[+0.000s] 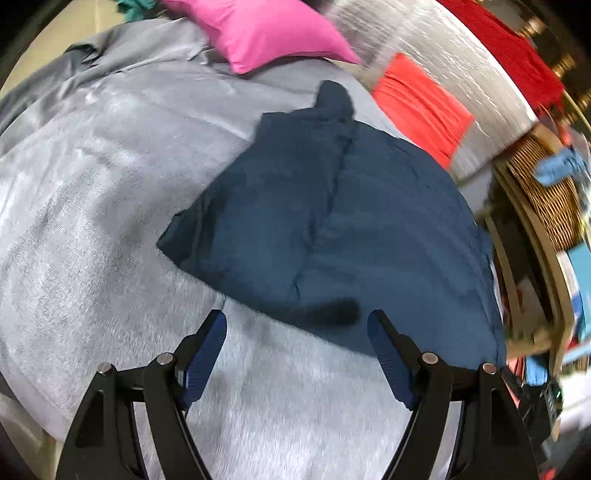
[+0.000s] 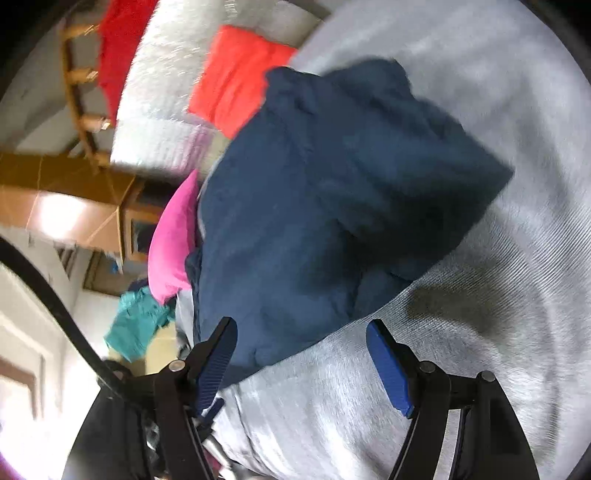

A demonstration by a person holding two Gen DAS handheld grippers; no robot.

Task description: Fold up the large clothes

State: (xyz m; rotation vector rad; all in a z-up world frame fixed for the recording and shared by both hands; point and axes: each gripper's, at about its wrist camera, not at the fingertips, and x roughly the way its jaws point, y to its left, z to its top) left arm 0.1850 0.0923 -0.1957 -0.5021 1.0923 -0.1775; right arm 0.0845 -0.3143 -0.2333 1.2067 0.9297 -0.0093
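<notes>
A bed (image 1: 92, 229) covered in pale grey fabric fills most of both wrist views. On it lies a folded navy garment (image 1: 332, 229), a compact, roughly rectangular bundle with a seam down its middle and a narrow flap sticking out at its far end. It sits toward the bed's right side in the left wrist view, flat on the grey cover. Beyond it, at the far end of the bed, a pink pillow (image 1: 266, 33) rests on the cover, and a white textured blanket (image 1: 443, 74) carries an orange-red cloth (image 1: 421, 107), just past the navy bundle. A teal cloth (image 2: 136, 325) lies off the bed's edge in the right wrist view.

The left gripper (image 1: 297, 332) hovers at the bundle's near edge, its jaws spread wide with nothing between the blue pads. The right gripper (image 2: 301, 343) stands at another edge of the same bundle, jaws likewise wide apart and gripping nothing, though one pad overlaps the navy fabric's border.
</notes>
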